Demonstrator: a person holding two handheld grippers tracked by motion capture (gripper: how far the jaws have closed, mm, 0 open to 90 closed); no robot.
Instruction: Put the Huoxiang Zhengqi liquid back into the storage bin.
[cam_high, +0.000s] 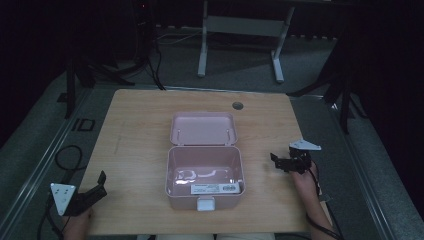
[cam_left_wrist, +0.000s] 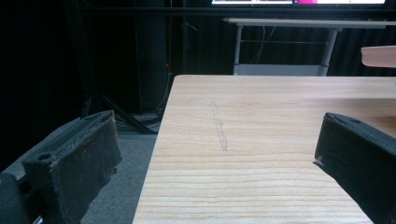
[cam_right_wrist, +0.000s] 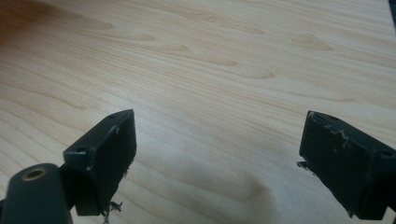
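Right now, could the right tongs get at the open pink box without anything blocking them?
Probably yes. The right tongs sit open just right of the pink box, with bare table between them and the lid already folded back.

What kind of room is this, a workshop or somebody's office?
Probably a lab or recording studio, not an office: dark curtains surround a lone wooden table, tripod legs stand around it, and a person holds a cabled left gripper and right gripper.
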